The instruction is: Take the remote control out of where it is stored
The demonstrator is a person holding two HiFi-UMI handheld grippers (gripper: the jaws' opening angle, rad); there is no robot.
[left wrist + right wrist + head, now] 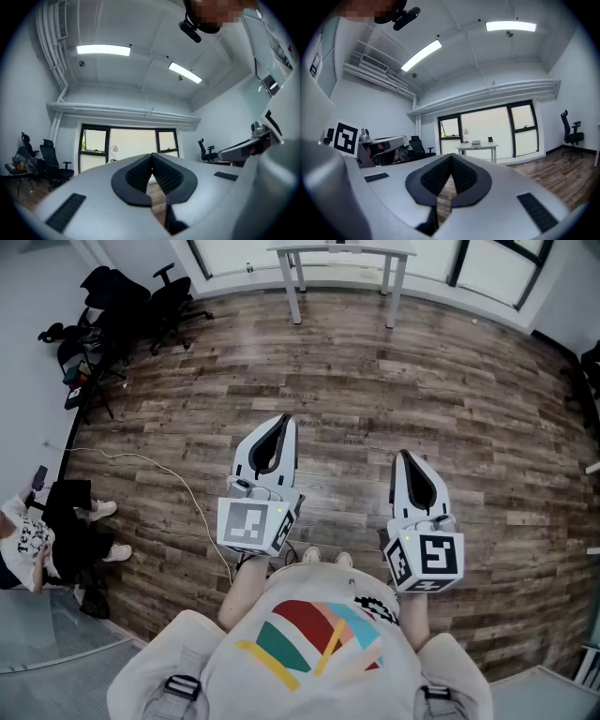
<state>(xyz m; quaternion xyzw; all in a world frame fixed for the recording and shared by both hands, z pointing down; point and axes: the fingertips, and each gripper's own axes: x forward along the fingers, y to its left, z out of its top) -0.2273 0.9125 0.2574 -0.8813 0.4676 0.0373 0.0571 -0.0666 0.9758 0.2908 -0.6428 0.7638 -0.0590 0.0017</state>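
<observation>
The wood floor [450, 399] runs out to the window [244, 251]. Black office chairs [141, 301] stand left of the window. The left hand-held gripper [282, 421] and the right hand-held gripper [404, 456] point toward the window, each with its jaws pressed together and holding nothing. The remote control's place cannot be told.

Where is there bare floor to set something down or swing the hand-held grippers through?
The wood floor is bare straight ahead up to the white table and across most of the right side. The left is crowded: office chairs in the far corner, a white cable trailing over the boards, and a person at the edge.
</observation>
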